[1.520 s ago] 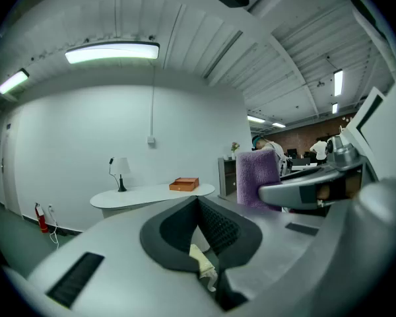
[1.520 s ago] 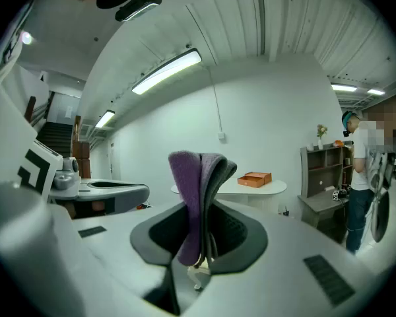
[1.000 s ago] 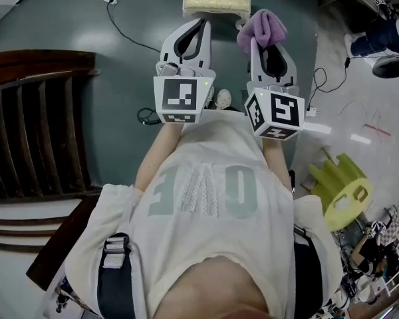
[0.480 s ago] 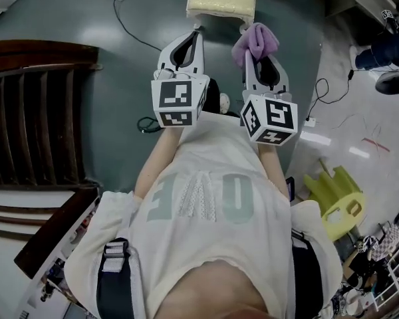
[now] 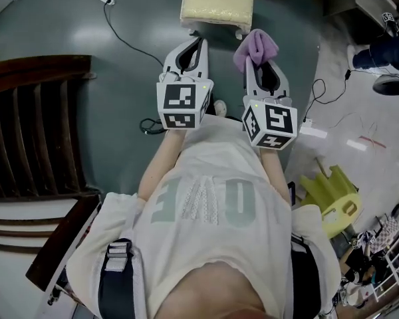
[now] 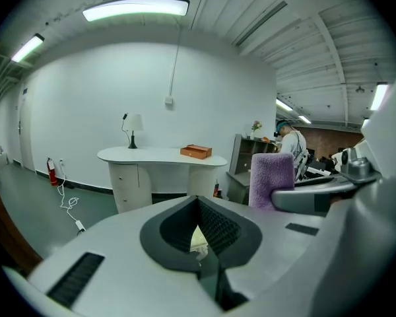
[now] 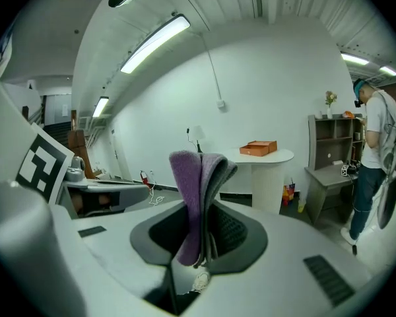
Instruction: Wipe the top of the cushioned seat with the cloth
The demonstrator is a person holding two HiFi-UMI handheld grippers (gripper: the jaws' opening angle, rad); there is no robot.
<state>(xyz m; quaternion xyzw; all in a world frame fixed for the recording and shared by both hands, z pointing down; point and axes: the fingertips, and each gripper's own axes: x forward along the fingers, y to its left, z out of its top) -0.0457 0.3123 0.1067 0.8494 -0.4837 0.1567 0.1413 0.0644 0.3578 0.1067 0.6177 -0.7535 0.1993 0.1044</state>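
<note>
Two clamped cloth [image 7: 197, 197] layers show only in right gripper view.

Grey left claw [image 5: 197, 40] and right claw [image 5: 258, 58] — cream lettered T-shirt [image 5: 206, 201].

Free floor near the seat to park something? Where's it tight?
The seat top is bare. There is open green floor to its left, bordered by the floor cable and the wooden rails. The right side is crowded with cords, a yellow stool and a person's feet.
</note>
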